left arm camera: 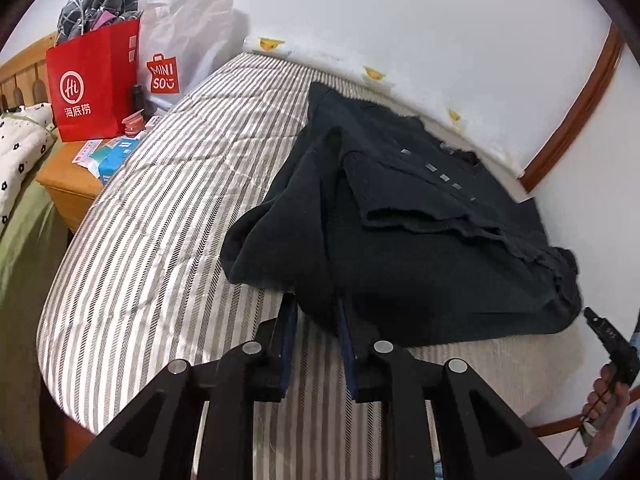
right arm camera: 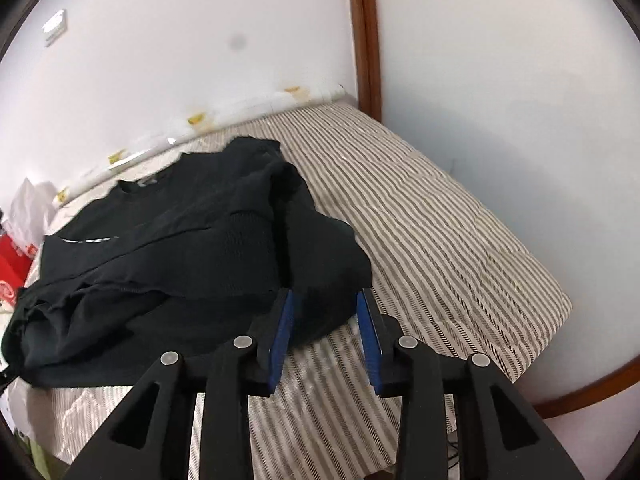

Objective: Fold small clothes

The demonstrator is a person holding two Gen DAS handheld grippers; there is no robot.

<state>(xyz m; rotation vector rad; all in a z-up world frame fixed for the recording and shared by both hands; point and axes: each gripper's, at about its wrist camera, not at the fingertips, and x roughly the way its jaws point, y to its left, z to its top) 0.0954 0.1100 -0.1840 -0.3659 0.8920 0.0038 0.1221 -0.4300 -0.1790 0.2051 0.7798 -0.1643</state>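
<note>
A black sweater [left arm camera: 420, 232] lies partly folded on the striped bed cover [left arm camera: 168, 208], sleeves laid over its body. My left gripper [left arm camera: 316, 304] has its fingers at the sweater's near left hem, and the cloth drapes over the tips and hides them. In the right wrist view the same sweater [right arm camera: 180, 248] lies left of centre. My right gripper [right arm camera: 326, 300] is open, its blue pads on either side of the sweater's near right corner. The right gripper also shows in the left wrist view [left arm camera: 608, 344], held by a hand.
A red paper bag [left arm camera: 92, 88] and a white Miniso bag [left arm camera: 180, 52] stand on a wooden nightstand [left arm camera: 68, 188] at the far left. A white wall with a brown trim [right arm camera: 368, 40] borders the bed. Striped cover lies bare right of the sweater [right arm camera: 440, 232].
</note>
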